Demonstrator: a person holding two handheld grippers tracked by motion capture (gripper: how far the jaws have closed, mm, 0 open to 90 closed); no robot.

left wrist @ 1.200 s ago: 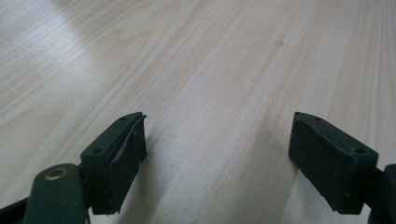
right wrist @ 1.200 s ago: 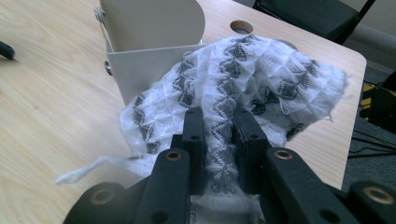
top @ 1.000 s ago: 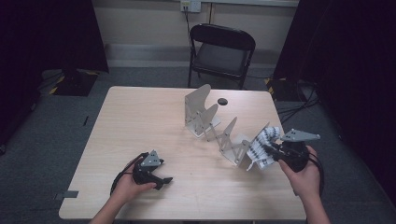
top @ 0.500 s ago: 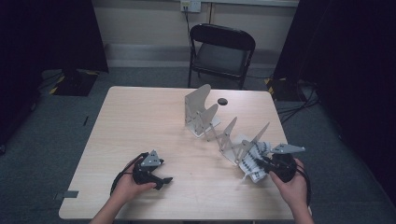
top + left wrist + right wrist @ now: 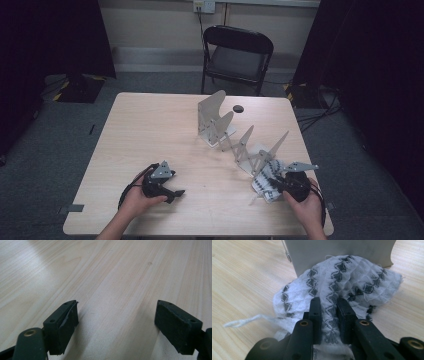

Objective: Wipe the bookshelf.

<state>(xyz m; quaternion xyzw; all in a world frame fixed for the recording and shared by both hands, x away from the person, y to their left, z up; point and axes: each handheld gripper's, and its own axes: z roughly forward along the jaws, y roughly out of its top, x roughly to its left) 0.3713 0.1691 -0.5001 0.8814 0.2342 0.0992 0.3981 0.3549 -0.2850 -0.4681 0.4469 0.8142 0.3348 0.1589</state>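
Observation:
A white cloth with a black diamond pattern lies bunched on the table at the near right end of a grey metal rack. My right gripper is shut on it. In the right gripper view the cloth is pinched in a fold between the two jaws of my right gripper, and a loose white thread trails off to the left. One grey plate of the rack stands just behind the cloth. My left gripper rests near the front left of the table; the left gripper is open over bare wood.
The rack of upright slanted plates runs diagonally from mid-table to the right front. A small black round object sits near the far edge. A black folding chair stands beyond the wooden table. Cables lie on the floor at right.
My right hand has come down and toward the near edge with the cloth, which now rests on the table. The left hand has stayed still.

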